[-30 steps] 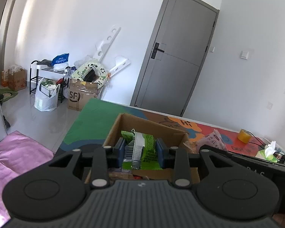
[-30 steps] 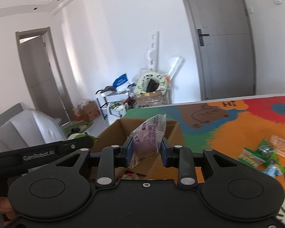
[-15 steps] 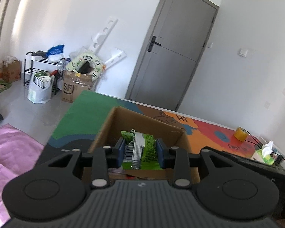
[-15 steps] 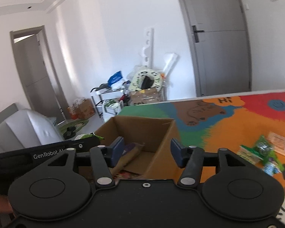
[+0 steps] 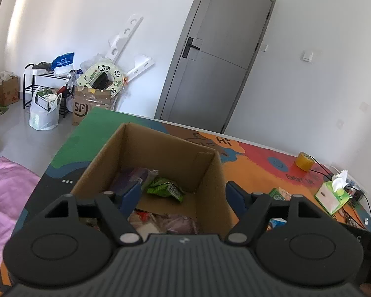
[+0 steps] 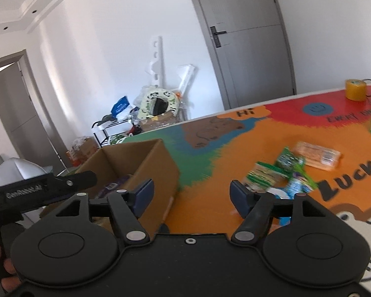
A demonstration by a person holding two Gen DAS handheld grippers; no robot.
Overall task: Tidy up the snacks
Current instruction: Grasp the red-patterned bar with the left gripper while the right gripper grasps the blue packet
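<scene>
An open cardboard box (image 5: 160, 148) stands on the colourful table mat and holds several snack packets, among them a green packet (image 5: 164, 188) lying on its floor. My left gripper (image 5: 183, 196) hangs over the box, its jaws opening with nothing between them. In the right wrist view the box (image 6: 158, 165) sits to the left. My right gripper (image 6: 191, 195) is beside the box's right wall over the orange mat, jaws opening and empty. Several loose snacks lie to the right: green packets (image 6: 289, 159) and an orange packet (image 6: 319, 158). The left gripper's body (image 6: 37, 190) shows at the left edge.
A yellow tape roll (image 5: 304, 162) and a green tissue box (image 5: 334, 195) with cables stand at the table's far right. Beyond the table's far edge are a grey door (image 5: 215, 69), a shoe rack (image 5: 44, 84) and floor clutter. A pink cloth (image 5: 5, 188) lies lower left.
Both grippers have opened. The green packet dropped from the left one into the box; the purple packet left the right one, which has swung right toward the loose snacks.
</scene>
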